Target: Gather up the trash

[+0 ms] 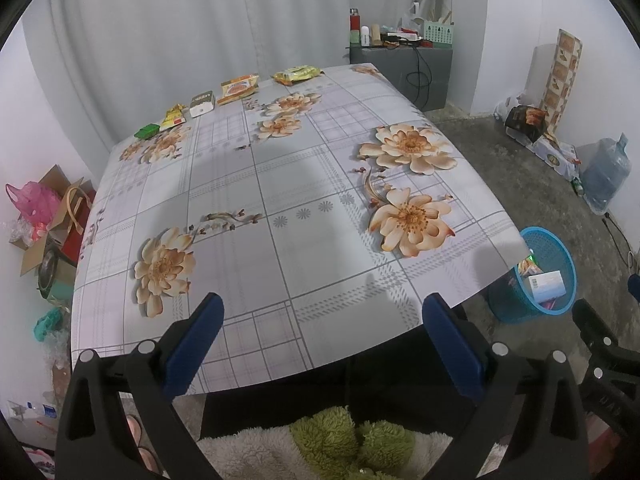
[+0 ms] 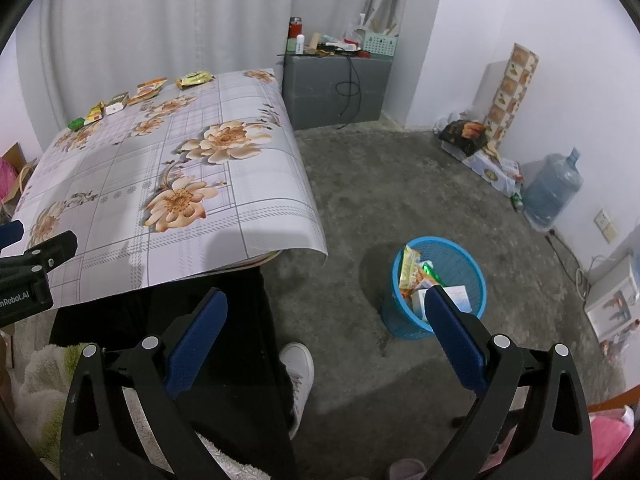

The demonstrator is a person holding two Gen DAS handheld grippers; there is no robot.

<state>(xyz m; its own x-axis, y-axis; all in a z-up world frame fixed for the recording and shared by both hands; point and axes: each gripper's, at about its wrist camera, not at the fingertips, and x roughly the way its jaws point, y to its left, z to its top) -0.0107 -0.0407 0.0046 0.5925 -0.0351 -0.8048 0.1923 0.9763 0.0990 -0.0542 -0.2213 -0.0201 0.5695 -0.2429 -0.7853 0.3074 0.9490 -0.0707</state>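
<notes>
Several pieces of trash lie in a row along the table's far edge: a green packet point(image 1: 146, 131), a yellow wrapper point(image 1: 175, 117), a white box point(image 1: 203, 103), an orange packet point(image 1: 238, 87) and a yellow-green bag point(image 1: 298, 74). A blue mesh bin point(image 2: 439, 286) holding wrappers and a box stands on the floor right of the table. My left gripper point(image 1: 323, 314) hangs open over the table's near edge, holding nothing. My right gripper point(image 2: 326, 308) is open and empty above the floor, its right finger in front of the bin.
A floral cloth covers the table point(image 1: 280, 200). A person's dark trousers and white shoe point(image 2: 298, 376) are below it. A grey cabinet point(image 2: 336, 88) with clutter stands at the back. A water jug point(image 2: 552, 190) and boxes line the right wall; bags and cartons point(image 1: 52, 216) sit left.
</notes>
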